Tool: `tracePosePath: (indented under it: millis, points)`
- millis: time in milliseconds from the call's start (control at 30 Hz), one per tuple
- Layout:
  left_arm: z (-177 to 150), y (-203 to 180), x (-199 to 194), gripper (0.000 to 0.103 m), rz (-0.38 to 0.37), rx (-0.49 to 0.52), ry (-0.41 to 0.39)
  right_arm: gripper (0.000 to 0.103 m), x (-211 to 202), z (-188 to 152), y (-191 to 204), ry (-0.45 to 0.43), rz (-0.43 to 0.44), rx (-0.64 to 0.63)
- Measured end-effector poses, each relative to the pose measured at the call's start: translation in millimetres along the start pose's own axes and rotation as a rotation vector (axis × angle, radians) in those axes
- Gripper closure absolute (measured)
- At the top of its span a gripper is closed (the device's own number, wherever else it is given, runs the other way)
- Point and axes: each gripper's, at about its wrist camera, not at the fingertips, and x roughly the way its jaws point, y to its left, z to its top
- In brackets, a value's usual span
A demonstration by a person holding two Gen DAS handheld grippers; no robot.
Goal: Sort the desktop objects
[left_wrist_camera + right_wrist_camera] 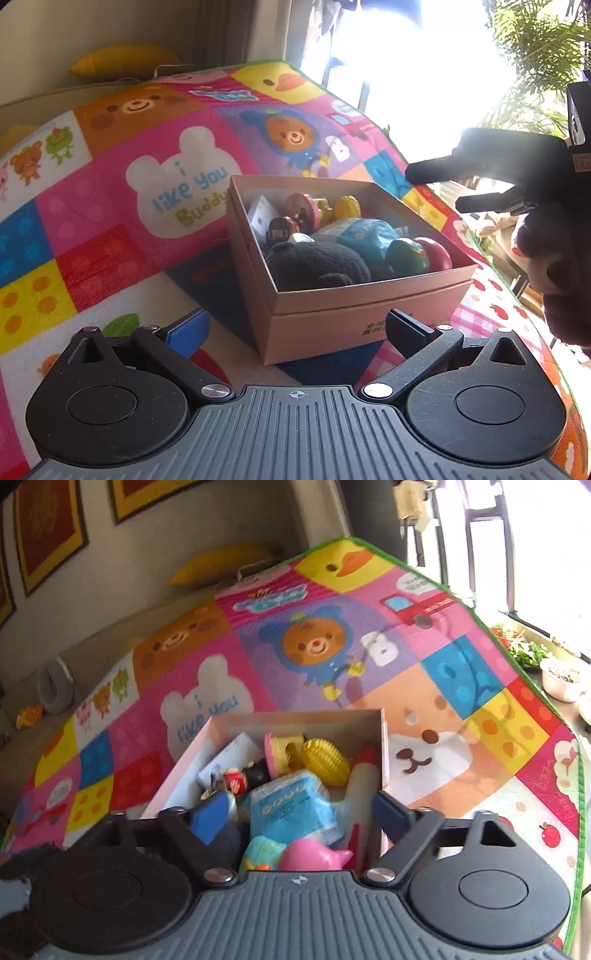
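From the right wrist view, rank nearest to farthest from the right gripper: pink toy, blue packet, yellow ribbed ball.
From the right gripper:
1. Pink toy, box's near end, under the fingers.
2. Blue packet, middle of the box.
3. Yellow ribbed ball, toward the far wall.

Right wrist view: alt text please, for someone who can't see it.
An open gripper hovers over a pink box crammed with toys, among them a blue pouch and a yellow ball. The box sits on a colourful cartoon mat.
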Motion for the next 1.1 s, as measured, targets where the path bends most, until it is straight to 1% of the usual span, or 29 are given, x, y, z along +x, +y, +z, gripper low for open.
tracePosePath:
  millis: [33, 67, 133, 167, 267, 300, 333, 367, 433, 533, 633, 733, 800, 867, 933, 967, 1100]
  points:
    - [0, -2, 1, 0.000, -0.010, -0.002, -0.002, 0.000, -4, 6, -13, -0.035, 0.001, 0.066]
    - [0, -4, 2, 0.000, -0.020, -0.001, -0.003, 0.000, -2, 10, -25, -0.025, 0.013, 0.125]
    - [0, -7, 3, 0.000, -0.037, 0.003, -0.004, 0.000, 12, 12, -47, 0.043, 0.064, 0.245]
    - [0, -8, 3, 0.000, -0.045, 0.006, -0.005, 0.000, 21, 8, -57, 0.078, 0.106, 0.314]
    - [0, -9, 3, 0.000, -0.085, 0.021, -0.006, 0.000, 49, -4, -71, 0.153, 0.219, 0.450]
    - [-1, -8, 3, 0.000, -0.108, 0.027, -0.006, 0.000, 52, -6, -71, 0.149, 0.210, 0.467]
    - [-2, -6, 2, 0.000, -0.135, 0.030, -0.005, 0.000, 54, -7, -67, 0.141, 0.199, 0.461]
    - [-3, -4, 2, 0.000, -0.129, 0.026, -0.010, 0.000, 55, -7, -63, 0.138, 0.193, 0.448]
    - [-4, 3, -2, 0.000, -0.106, 0.014, -0.018, 0.000, 57, -6, -51, 0.150, 0.180, 0.424]
    - [-4, 21, -13, 0.000, -0.076, -0.029, -0.028, 0.000, 62, -6, -28, 0.176, 0.173, 0.373]
    - [-6, 43, -23, 0.000, -0.025, -0.058, -0.039, 0.000, 73, -7, 0, 0.196, 0.198, 0.318]
    - [-6, 56, -26, 0.000, 0.035, -0.055, -0.033, 0.000, 87, -5, 27, 0.203, 0.230, 0.291]
    - [-7, 62, -27, 0.000, 0.043, -0.063, -0.026, 0.000, 94, -4, 41, 0.195, 0.238, 0.269]
    - [-10, 66, -28, 0.000, 0.038, -0.088, -0.009, 0.000, 95, -4, 51, 0.184, 0.223, 0.237]
    - [-15, 68, -33, 0.000, 0.050, -0.105, -0.002, 0.000, 88, -7, 53, 0.168, 0.212, 0.232]
    - [-18, 68, -36, 0.000, 0.074, -0.111, 0.004, 0.000, 81, -11, 50, 0.146, 0.198, 0.245]
    - [-34, 69, -47, 0.000, 0.224, -0.143, -0.001, 0.000, 42, -36, 44, 0.084, 0.114, 0.239]
